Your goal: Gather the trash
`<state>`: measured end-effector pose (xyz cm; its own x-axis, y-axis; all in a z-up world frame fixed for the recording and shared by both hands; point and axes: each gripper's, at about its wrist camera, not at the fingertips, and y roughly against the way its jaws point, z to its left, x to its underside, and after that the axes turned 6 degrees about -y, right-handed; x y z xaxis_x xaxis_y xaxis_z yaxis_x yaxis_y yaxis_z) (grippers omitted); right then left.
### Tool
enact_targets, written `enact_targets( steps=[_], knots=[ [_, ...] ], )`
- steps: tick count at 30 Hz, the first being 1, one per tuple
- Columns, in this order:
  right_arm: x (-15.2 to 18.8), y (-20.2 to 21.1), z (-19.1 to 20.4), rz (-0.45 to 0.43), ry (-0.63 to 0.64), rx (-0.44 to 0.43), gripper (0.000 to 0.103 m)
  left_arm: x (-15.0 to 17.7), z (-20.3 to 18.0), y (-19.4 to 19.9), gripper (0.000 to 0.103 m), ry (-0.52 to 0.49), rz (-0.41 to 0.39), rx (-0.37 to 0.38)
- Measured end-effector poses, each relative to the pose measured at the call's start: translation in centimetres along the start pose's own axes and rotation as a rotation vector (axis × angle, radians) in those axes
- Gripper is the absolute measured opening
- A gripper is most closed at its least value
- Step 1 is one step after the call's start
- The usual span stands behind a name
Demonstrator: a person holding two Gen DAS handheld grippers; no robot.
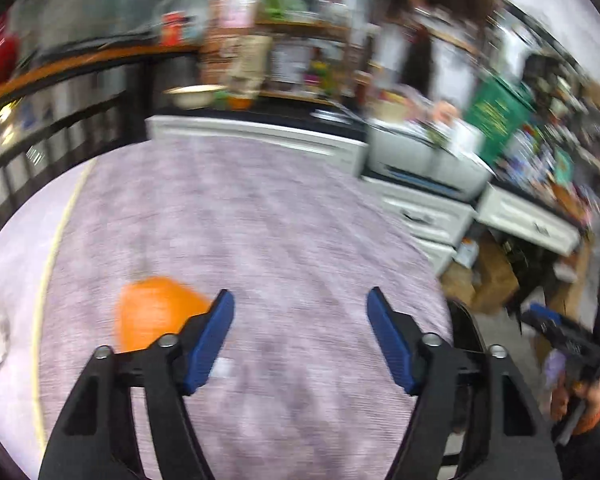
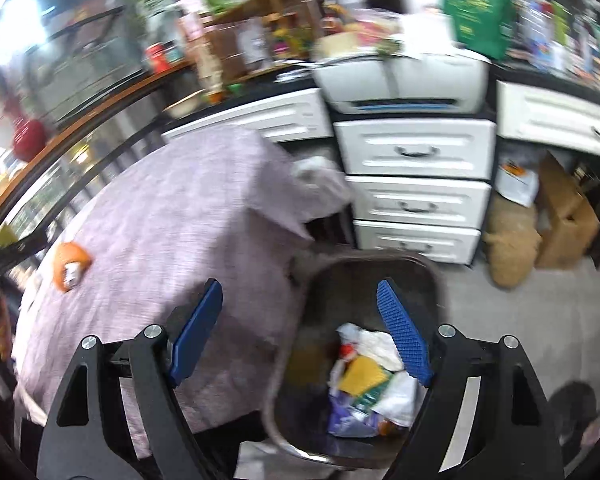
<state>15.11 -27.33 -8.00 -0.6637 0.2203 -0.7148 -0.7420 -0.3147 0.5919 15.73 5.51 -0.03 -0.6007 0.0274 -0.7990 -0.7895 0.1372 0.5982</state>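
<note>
A: Where is the left gripper?

B: Over the table under its lilac cloth, fingers spread wide with nothing between them. An orange piece of trash lies on the cloth just left of its left fingertip, partly hidden behind that finger (the frame is blurred, so I can't say what it is).

A: And the right gripper?

B: Also parted and empty. It hangs past the table's edge, with the dark bin under and just ahead of its right finger. In the bin sits a heap of trash: white crumpled paper, something yellow, a purple wrapper.

A: Does the right camera show the orange thing too?

B: Yes, far to the left of that claw on the cloth, with a small white piece against it.

A: Beyond the fingers?

B: White drawers straight ahead, a printer on top.
</note>
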Motion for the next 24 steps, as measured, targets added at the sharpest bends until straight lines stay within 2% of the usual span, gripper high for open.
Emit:
enact_targets(
  steps=[5, 8, 11, 13, 17, 24],
  knots=[
    [-0.9, -1.0, 6.1, 0.021, 0.123, -0.078, 0.079, -0.4, 7.3, -0.9, 0.050, 0.165, 0.041, -0.050],
    [-1.3, -2.0, 9.4, 0.055, 0.163, -0.137, 0.079, -0.4, 9.7, -2.3, 0.044, 0.205, 0.077, -0.047],
    [-1.3, -3.1, 12.6, 0.087, 0.200, -0.179, 0.079, -0.8, 10.4, -3.6, 0.040, 0.192, 0.094, -0.010],
    [-1.1, -3.9, 14.5, 0.103, 0.229, -0.191, 0.079, -1.1, 10.0, -4.3, 0.035, 0.157, 0.097, -0.020],
    [-0.7, -4.9, 17.4, 0.121, 0.273, -0.208, 0.079, -1.1, 10.6, -5.3, 0.012, 0.129, 0.109, -0.021],
    [-0.6, -7.4, 20.7, 0.178, 0.307, -0.252, 0.079, -1.1, 11.4, -5.4, 0.007, 0.127, 0.084, 0.024]
  ],
)
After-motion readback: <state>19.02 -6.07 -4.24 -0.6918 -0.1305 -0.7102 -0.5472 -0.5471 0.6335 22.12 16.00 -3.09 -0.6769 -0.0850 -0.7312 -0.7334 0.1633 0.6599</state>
